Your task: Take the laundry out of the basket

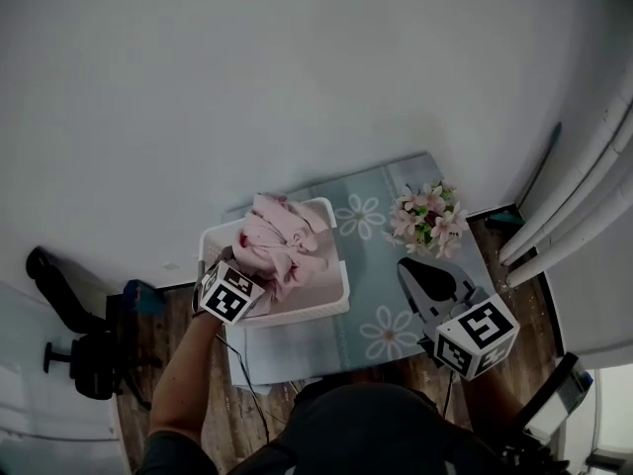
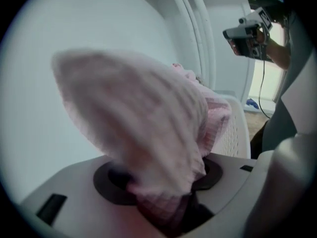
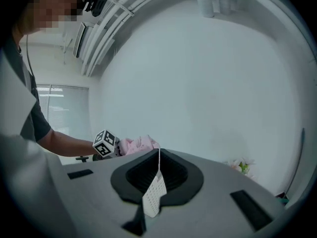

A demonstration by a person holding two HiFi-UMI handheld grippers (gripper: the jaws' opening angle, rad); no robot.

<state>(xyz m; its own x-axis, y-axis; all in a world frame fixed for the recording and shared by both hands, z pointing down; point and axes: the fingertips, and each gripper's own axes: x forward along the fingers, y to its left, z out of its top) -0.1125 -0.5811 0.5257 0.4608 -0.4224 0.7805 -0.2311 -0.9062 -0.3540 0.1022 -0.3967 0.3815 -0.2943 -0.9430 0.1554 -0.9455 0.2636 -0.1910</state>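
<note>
- Left gripper [image 2: 168,202] is clamped on the pink cloth [image 1: 282,240], which bunches up ahead of its jaws, over the white basket [image 1: 341,305].
- Right gripper [image 1: 415,270] has its jaws together, with a small white tag [image 3: 152,197] caught in their seam.
- Flowers [image 1: 427,216] stand just ahead of the right gripper.

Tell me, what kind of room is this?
Probably an office corner dressed up as a home: a black office chair, window blinds, and a floral tablecloth with flowers and a white laundry basket on it.
</note>
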